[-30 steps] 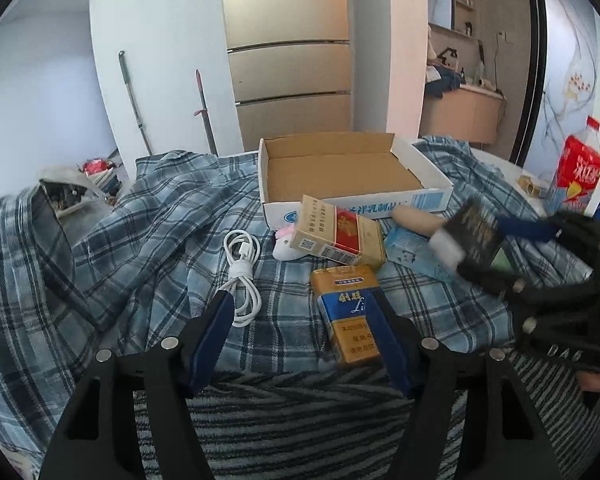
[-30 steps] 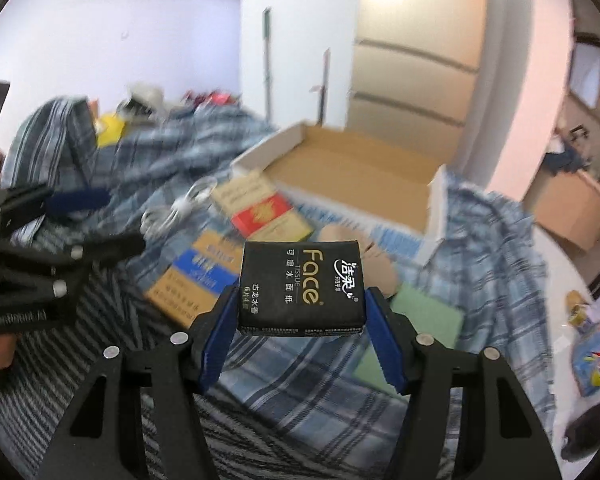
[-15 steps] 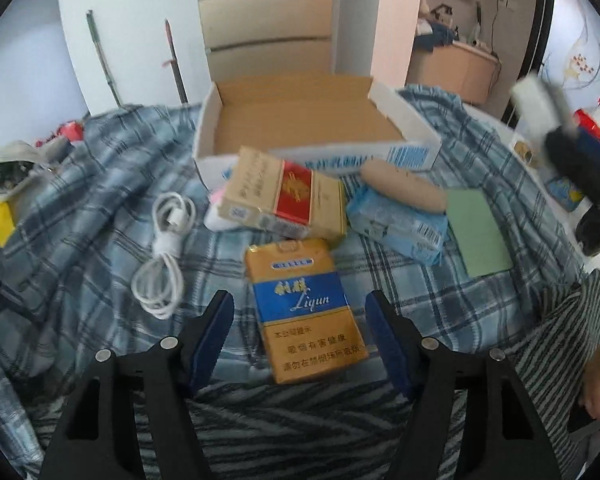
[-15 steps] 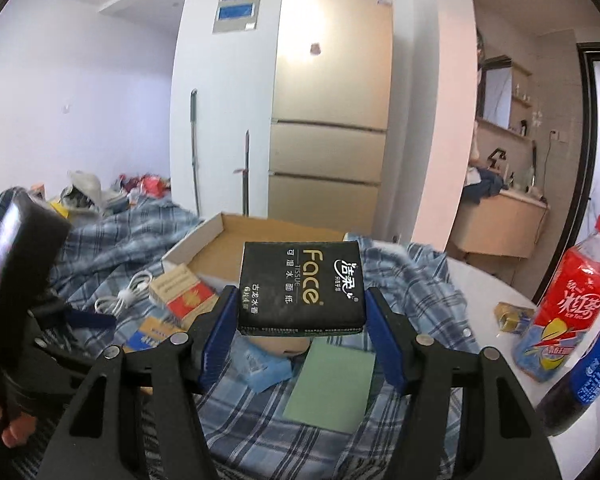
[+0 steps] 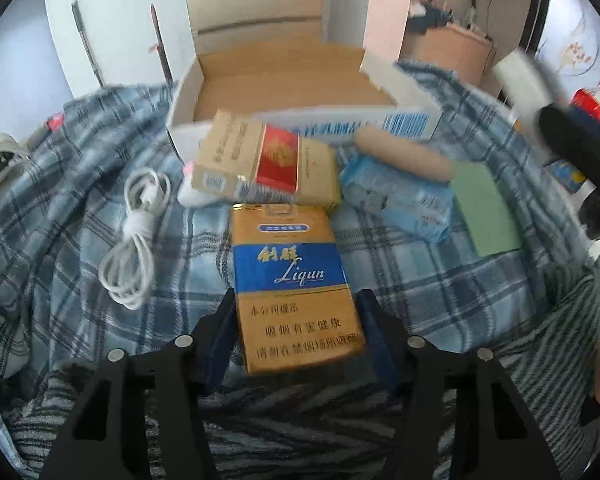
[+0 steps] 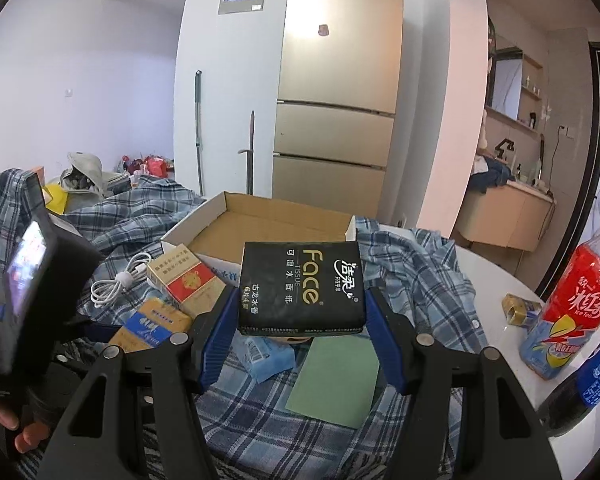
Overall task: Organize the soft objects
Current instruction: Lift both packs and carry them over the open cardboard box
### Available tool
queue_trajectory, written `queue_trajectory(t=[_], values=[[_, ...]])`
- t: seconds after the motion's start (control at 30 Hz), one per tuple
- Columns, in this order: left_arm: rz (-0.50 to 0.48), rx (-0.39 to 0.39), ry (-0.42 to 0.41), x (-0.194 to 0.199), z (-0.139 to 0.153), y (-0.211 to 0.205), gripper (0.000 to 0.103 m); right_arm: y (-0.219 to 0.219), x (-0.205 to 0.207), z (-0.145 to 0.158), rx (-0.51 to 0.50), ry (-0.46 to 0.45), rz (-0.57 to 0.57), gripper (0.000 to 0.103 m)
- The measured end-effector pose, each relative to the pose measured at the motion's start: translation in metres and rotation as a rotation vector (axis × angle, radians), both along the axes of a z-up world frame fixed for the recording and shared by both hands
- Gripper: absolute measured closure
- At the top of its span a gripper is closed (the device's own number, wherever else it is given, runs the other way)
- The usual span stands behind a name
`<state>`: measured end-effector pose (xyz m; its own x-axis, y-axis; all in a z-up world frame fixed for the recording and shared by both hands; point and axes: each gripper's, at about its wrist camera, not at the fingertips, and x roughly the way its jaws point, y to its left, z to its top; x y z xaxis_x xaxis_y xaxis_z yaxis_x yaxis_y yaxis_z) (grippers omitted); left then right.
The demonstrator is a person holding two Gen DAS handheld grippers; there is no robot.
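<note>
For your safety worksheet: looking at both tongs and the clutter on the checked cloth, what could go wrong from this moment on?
1. The left tongs have just been closing around the Liqun pack; its far end sits close to the red-and-tan pack, so lifting might nudge that.
2. The right tongs grip the black Face tissue pack, a soft pack that could slip before reaching the cardboard box.

Black tissue pack (image 6: pixel 302 288) between blue pads (image 6: pixel 216 336)

Black tissue pack (image 6: pixel 302 288) raised; blue-orange pack (image 5: pixel 296 288) flat.
</note>
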<state>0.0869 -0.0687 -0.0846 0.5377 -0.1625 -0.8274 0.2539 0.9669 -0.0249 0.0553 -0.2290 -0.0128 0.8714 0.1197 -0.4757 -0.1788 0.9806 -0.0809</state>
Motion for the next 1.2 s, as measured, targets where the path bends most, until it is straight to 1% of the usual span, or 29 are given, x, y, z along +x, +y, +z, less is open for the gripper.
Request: queue_trajectory(t=[0.1,0.2,0.3,0.33,0.4,0.47,0.57,0.67,0.73,0.87,1.0,1.07,1.1,1.17,1.2], values=[[-0.003,-0.039,-0.078,-0.012,0.013,0.005,0.046,0.000,-0.002,0.000,-0.001,-0.006,0.000,0.041],[0.002,-0.081,-0.184,-0.026,0.028,0.012,0.046,0.000,-0.004,0.001,0.003,-0.020,0.003,0.041],[-0.032,-0.156,-0.311,-0.042,0.047,0.017,0.046,-0.003,-0.009,0.005,0.024,-0.052,0.004,0.041],[-0.039,-0.163,-0.381,-0.049,0.055,0.016,0.046,-0.004,-0.011,0.007,0.035,-0.070,0.002,0.041],[-0.034,-0.145,-0.479,-0.062,0.064,0.014,0.046,-0.007,-0.016,0.010,0.052,-0.107,-0.017,0.041],[-0.026,-0.137,-0.541,-0.069,0.069,0.014,0.046,-0.010,-0.022,0.014,0.069,-0.152,-0.031,0.041],[-0.017,-0.132,-0.595,-0.076,0.077,0.016,0.046,-0.009,-0.029,0.018,0.067,-0.192,-0.027,0.041],[-0.011,-0.116,-0.589,-0.075,0.073,0.014,0.046,-0.006,-0.032,0.019,0.057,-0.211,-0.019,0.041],[-0.016,-0.120,-0.595,-0.077,0.072,0.011,0.046,-0.005,-0.034,0.019,0.058,-0.225,-0.022,0.041],[0.017,-0.141,-0.666,-0.093,0.078,0.017,0.046,-0.006,-0.035,0.020,0.058,-0.240,-0.019,0.041],[0.020,-0.143,-0.719,-0.104,0.084,0.018,0.046,-0.006,-0.038,0.021,0.055,-0.264,-0.020,0.041],[0.014,-0.145,-0.743,-0.111,0.090,0.017,0.046,-0.006,-0.042,0.024,0.054,-0.276,-0.034,0.041],[0.009,-0.142,-0.751,-0.114,0.094,0.017,0.046,-0.006,-0.043,0.026,0.059,-0.271,-0.037,0.041],[-0.004,-0.169,-0.761,-0.121,0.107,0.022,0.046,-0.008,-0.047,0.035,0.084,-0.248,-0.026,0.041],[-0.007,-0.165,-0.769,-0.123,0.113,0.022,0.046,-0.011,-0.050,0.040,0.101,-0.242,-0.021,0.041]])
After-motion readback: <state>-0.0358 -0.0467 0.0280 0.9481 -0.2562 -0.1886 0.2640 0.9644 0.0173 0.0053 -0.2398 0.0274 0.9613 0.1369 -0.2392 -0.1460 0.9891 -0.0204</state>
